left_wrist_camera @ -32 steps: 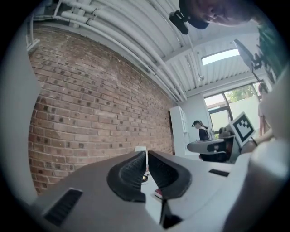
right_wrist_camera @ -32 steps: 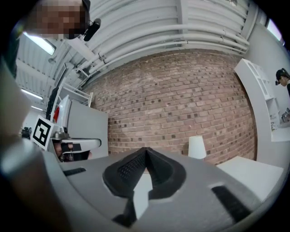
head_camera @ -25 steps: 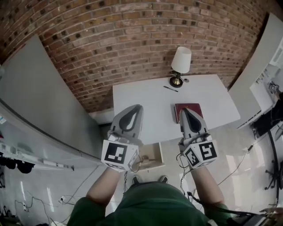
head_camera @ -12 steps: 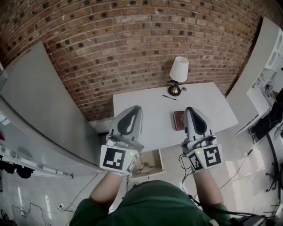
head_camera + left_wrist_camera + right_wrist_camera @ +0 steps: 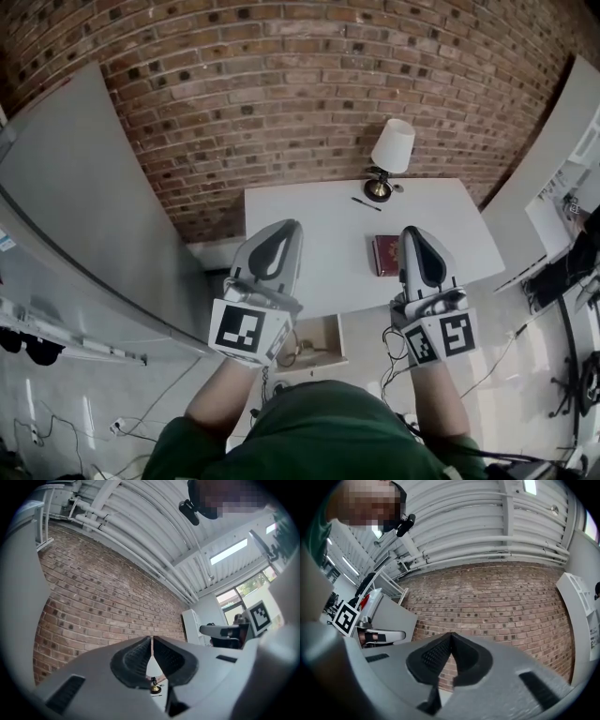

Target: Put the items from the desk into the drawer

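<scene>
In the head view a white desk [image 5: 319, 244] stands against the brick wall. On it lie a dark red book [image 5: 384, 255] and a black pen [image 5: 367, 203], beside a lamp [image 5: 390, 157] with a white shade. Below the desk's front edge an open drawer [image 5: 315, 343] shows cables inside. My left gripper [image 5: 284, 228] is held up over the desk's left front, jaws shut on nothing. My right gripper [image 5: 412, 232] hovers just right of the book, also shut and empty. Both gripper views point up at the wall; the left gripper [image 5: 152, 641] view shows the lamp base [image 5: 153, 689] between its jaws, and the right gripper [image 5: 450, 637] shows only brick.
A grey panel [image 5: 84, 216] leans along the left side. White shelving [image 5: 562, 178] stands at the right, with cables on the floor [image 5: 487, 366]. My green sleeves and torso [image 5: 319, 436] fill the bottom of the head view.
Both grippers have risen a little and the head view has shifted. The right gripper, which overlapped the book a second ago, now sits to the book's right.
</scene>
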### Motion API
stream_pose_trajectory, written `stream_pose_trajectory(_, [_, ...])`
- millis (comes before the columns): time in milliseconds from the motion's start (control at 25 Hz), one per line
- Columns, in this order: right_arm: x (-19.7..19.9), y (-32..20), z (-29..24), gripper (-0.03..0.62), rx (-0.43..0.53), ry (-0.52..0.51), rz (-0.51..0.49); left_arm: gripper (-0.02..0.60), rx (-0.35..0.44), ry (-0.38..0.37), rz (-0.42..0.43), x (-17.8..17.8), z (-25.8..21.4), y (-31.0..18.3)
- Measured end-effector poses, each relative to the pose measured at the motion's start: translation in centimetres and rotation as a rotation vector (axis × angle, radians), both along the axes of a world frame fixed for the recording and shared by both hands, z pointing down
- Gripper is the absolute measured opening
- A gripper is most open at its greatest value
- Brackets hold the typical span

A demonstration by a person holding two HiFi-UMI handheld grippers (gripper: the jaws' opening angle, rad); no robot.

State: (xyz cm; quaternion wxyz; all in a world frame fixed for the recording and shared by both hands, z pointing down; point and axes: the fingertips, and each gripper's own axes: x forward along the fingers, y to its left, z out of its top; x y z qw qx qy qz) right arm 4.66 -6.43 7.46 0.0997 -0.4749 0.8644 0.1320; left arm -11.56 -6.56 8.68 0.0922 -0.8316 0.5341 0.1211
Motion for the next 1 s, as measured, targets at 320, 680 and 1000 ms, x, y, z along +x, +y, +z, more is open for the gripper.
stream_pose_trajectory(320, [-0.9, -0.8, 0.0, 0.002, -0.022, -0.007, 0.015, 0.017, -0.009, 0.015, 0.014, -1.5, 0.0, -0.8])
stream_pose_trajectory(680, [-0.8, -1.4, 0.6, 0.002, -0.040, -0.020, 0.030, 0.017, -0.014, 0.004, 0.022, -1.8, 0.3, -1.5])
stream_pose_trajectory(1000, [-1.3, -1.7, 1.4, 0.002, -0.059, -0.009, 0.027, 0.017, -0.025, 0.009, 0.023, -2.1, 0.9, -1.8])
